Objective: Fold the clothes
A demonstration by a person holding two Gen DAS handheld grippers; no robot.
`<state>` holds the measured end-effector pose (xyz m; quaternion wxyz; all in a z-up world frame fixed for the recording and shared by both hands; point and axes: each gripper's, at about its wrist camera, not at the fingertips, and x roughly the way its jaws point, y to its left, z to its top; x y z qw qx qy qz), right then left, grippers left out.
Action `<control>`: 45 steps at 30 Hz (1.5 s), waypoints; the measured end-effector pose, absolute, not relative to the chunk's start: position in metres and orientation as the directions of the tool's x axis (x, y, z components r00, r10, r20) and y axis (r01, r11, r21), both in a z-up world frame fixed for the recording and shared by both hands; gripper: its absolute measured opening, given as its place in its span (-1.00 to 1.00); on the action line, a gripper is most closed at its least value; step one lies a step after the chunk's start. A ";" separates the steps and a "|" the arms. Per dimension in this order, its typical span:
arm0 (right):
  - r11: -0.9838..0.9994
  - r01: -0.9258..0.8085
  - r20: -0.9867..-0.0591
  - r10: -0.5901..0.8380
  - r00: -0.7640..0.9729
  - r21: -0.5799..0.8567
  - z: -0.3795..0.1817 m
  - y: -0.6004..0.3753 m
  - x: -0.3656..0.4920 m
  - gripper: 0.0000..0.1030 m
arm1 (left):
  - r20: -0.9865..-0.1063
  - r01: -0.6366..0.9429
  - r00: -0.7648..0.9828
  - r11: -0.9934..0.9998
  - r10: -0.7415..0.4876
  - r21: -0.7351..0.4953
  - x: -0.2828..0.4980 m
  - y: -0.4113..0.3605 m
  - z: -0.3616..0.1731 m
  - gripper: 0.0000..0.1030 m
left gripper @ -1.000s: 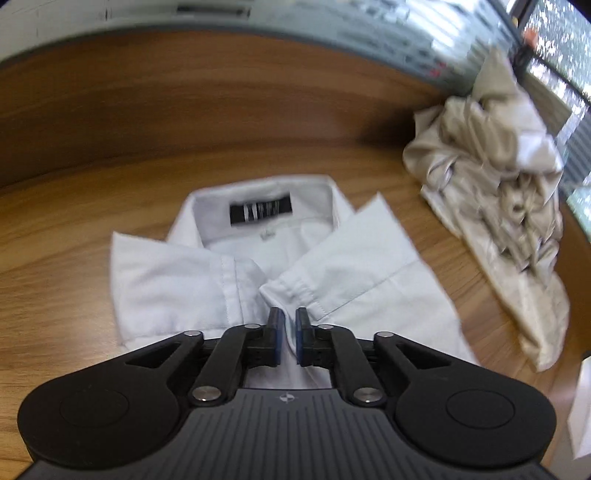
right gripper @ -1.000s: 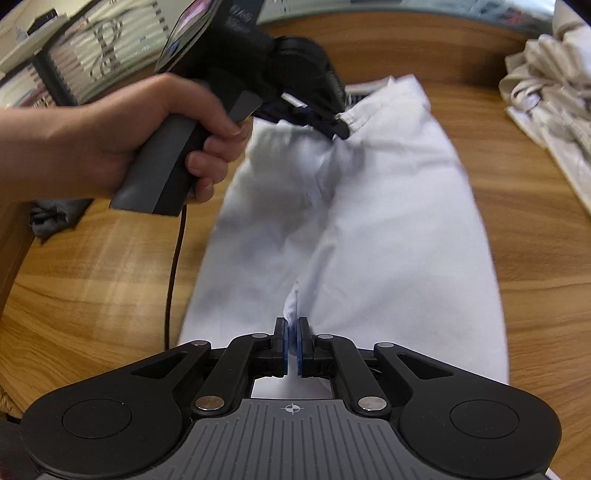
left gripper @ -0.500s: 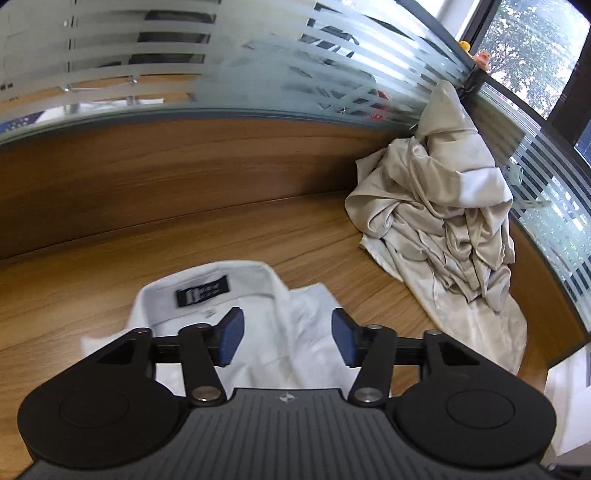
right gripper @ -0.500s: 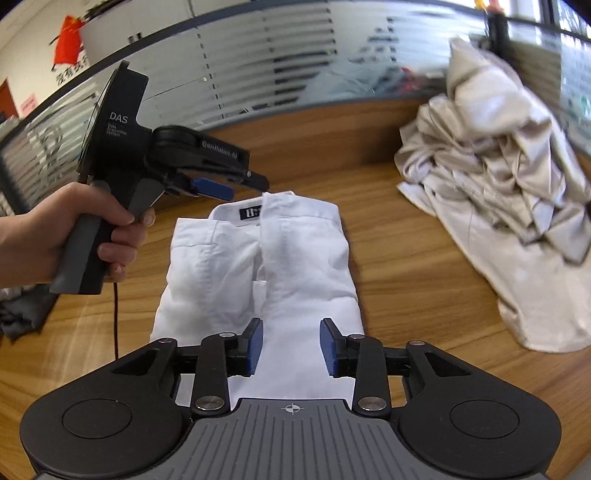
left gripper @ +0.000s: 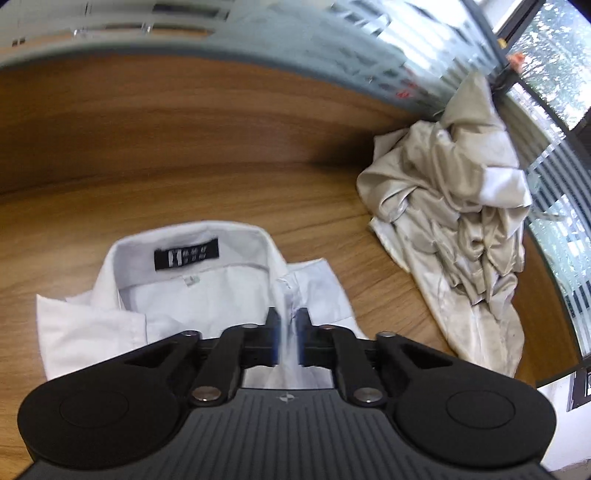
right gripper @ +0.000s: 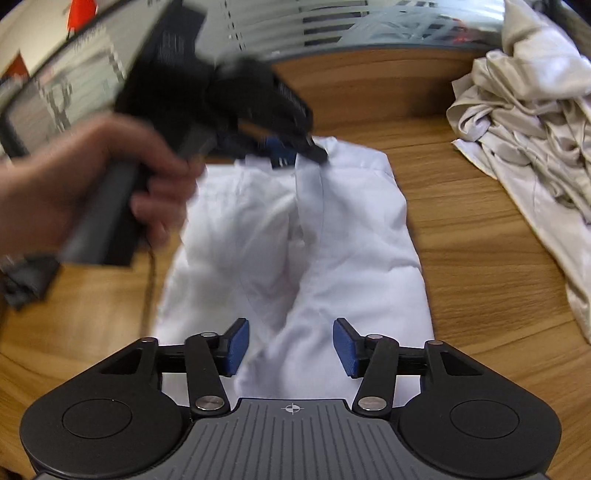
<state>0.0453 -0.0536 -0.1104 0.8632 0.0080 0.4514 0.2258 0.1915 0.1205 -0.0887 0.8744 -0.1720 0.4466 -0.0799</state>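
A white shirt [left gripper: 207, 299] lies on the wooden table, collar and black label [left gripper: 185, 254] away from me, sleeves folded over the body. My left gripper [left gripper: 287, 334] is shut on a raised fold of the shirt's cloth near the right sleeve. In the right wrist view the same shirt [right gripper: 354, 251] stretches away from me, and the left gripper [right gripper: 295, 151], held by a hand [right gripper: 92, 177], pinches cloth near the collar. My right gripper [right gripper: 290, 345] hovers open over the shirt's near end, with cloth below its blue pads and nothing gripped.
A crumpled pile of beige clothes [left gripper: 465, 206] sits at the right of the table [left gripper: 184, 155], also seen in the right wrist view [right gripper: 535, 122]. A frosted glass partition [left gripper: 258, 33] runs behind the table. A dark cloth [right gripper: 26, 280] lies at the left edge.
My left gripper, open half a second ago, has come down and shut on a fold of the shirt. My right gripper let go of the hem earlier and now stands wider open.
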 end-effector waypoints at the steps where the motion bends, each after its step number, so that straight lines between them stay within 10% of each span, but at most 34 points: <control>1: 0.901 -0.383 -0.780 0.385 0.494 0.203 -0.112 -0.051 0.043 -0.40 | -0.746 -0.015 0.599 0.928 -0.290 -0.372 0.188 0.121 -0.083 -0.90; 2: 0.904 -0.383 -0.783 0.373 0.497 0.187 -0.114 -0.049 0.042 -0.85 | -0.741 -0.013 0.610 0.931 -0.283 -0.366 0.185 0.120 -0.077 -0.95; 13: 0.860 -0.462 -0.786 0.433 0.440 0.216 -0.111 -0.047 0.028 -0.90 | -0.770 -0.009 0.616 0.976 -0.165 -0.216 0.134 0.154 -0.083 -0.96; 34: 0.905 -0.421 -0.779 0.306 0.548 0.059 -0.145 -0.059 0.101 -0.53 | -0.756 -0.007 0.634 0.976 -0.163 -0.216 0.144 0.146 -0.110 -0.79; 39: 0.916 -0.398 -0.784 0.285 0.552 0.052 -0.153 -0.060 0.099 -0.52 | -0.684 0.091 0.702 0.978 -0.198 -0.190 0.150 0.128 -0.077 -0.17; 45: 0.927 -0.368 -0.768 0.286 0.573 0.070 -0.140 -0.060 0.087 -0.35 | -0.710 0.180 0.648 0.962 -0.274 -0.207 0.195 0.102 -0.086 -0.13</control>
